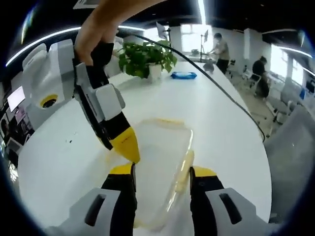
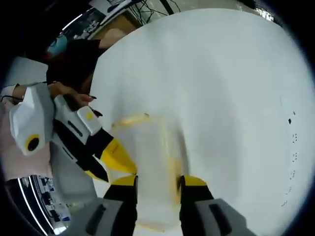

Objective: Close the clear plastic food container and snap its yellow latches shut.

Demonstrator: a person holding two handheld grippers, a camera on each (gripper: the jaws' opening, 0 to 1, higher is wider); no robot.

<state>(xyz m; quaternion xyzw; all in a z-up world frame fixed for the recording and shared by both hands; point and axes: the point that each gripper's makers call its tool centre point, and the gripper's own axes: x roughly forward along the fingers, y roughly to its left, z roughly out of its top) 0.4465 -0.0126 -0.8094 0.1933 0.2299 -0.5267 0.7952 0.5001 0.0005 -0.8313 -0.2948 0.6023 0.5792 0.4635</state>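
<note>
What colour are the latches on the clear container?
Yellow; the latch on the container shows best in the left gripper view.

Container (image 1: 157,162): clear plastic, smooth, slightly milky where blurred; the surface shows through its walls. Pale yellow latch (image 1: 185,169) along one side, plastic-looking, soft sheen.

Surface (image 1: 206,113): white, smooth, matt to faintly satin, with broad soft light patches; a few small dark specks in the right gripper view.

Left gripper (image 1: 162,178): yellow tips, smooth moulded plastic, over black sections and light grey housing, all matt.

Right gripper (image 2: 157,183): same finish, with glossy-looking yellow tips and a grey plastic body.

Plant (image 1: 145,56): green leaves, slightly glossy, in a white smooth pot (image 1: 155,73).

Blue packet (image 1: 183,75): shiny, film-like wrap; material cannot be told for certain.
</note>
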